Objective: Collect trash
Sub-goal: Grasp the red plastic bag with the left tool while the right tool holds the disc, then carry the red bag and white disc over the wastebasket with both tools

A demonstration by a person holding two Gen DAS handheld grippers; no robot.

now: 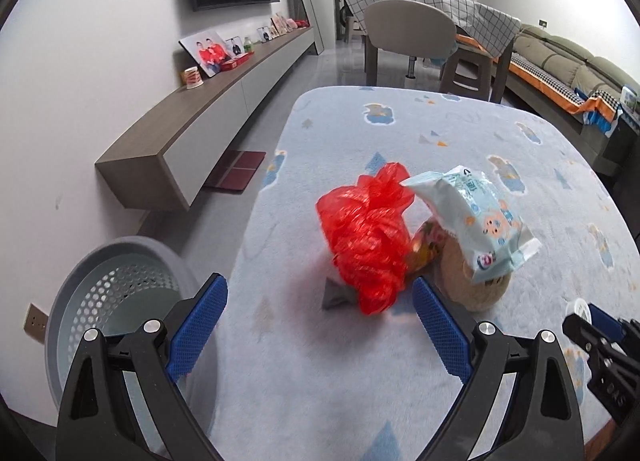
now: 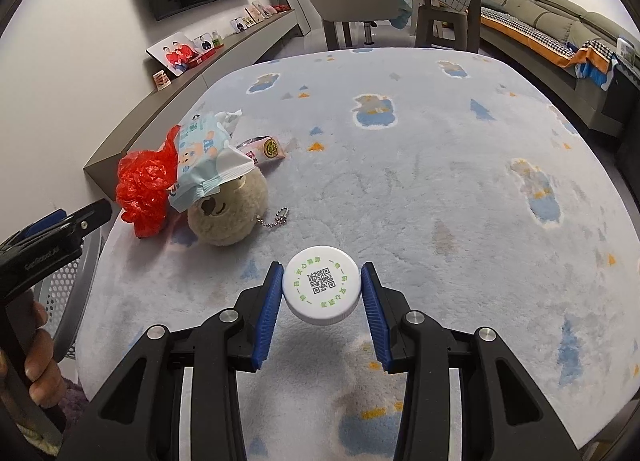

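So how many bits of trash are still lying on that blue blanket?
3, maybe more hidden in the pile: a red plastic bag at the left edge, a wet-wipe pack atop the plush toy, and a pink wrapper behind them.

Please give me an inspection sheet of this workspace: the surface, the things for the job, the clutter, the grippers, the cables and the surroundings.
Surface: table under a pale blue fleece cover with a cartoon print.
Job's things: red plastic bag, wet-wipe pack resting on a plush ball, pink wrapper, white cap, grey perforated bin beside the table.
Clutter: plush ball with a bead chain; not clearly trash.
Grippers: left gripper open, nothing between its fingers; right gripper shut on the white cap.
Cables: nothing seen.
Surroundings: wall shelf with photos, chair, sofa.
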